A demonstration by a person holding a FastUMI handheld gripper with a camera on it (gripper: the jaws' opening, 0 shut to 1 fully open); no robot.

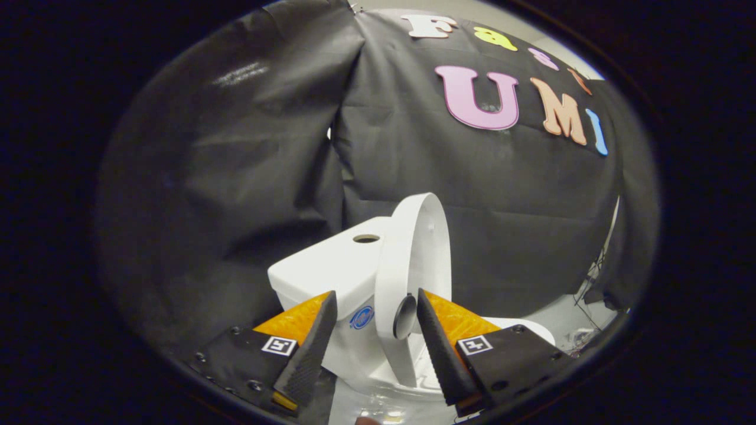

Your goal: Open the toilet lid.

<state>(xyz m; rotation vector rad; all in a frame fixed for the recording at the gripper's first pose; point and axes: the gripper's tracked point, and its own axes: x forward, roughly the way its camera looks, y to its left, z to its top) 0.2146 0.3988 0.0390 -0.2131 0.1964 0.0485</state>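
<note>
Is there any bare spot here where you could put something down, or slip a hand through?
The flat tank top is bare apart from its button hole, beside the raised lid. It is crowded between the open claw fingers, where the lid's edge and a dark bumper stand.

My fingers (319, 348) stood spread, the raised toilet lid (413, 260) upright in the gap between them; the tank (331, 265) blocked the way just behind it, with open air above both
</note>
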